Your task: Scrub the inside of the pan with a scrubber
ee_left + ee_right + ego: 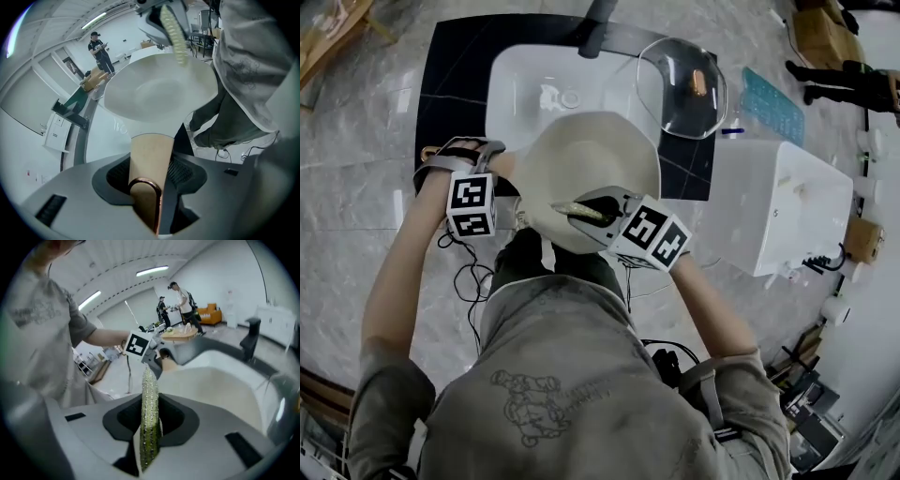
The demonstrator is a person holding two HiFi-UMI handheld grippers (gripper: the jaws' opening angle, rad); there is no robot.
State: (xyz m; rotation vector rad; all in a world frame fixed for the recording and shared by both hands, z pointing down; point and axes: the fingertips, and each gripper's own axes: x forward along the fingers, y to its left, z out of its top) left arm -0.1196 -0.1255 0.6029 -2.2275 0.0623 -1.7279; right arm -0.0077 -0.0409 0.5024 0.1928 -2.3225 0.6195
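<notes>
The left tool [508,171] was closed on the tan wooden handle [149,157] of the cream-coloured round pan [598,155], its jaws wide apart only because the handle filled them. It held the pan in the air over the white rectangular sink [508,89], which is set in the black stone bench [455,75]. In the left gripper view the pan's pale bowl [159,93] faced the camera and looked smooth and bare. I could make out no suds, water or dirt.

The right tool [589,212] had its jaws pinched on the flat yellow-green scrubber [149,420], which they held edge-on. In the head view the scrubber [579,208] lay across the part of the pan nearest the person, just inside the rim. From the left gripper view it sat at the rim opposite the handle [174,33], but whether it pressed on the surface I could not tell.

I judged the set-up finished: pan steadied, scrubber in hand and brought to the bowl. The scrubbing itself looked barely begun or only partly done (a clean-looking surface proves little either way). Most of the inside remained to be covered, the centre and the side towards the handle above all. The clear glass lid [680,77] lay off the pan on the bench beside the sink.
</notes>
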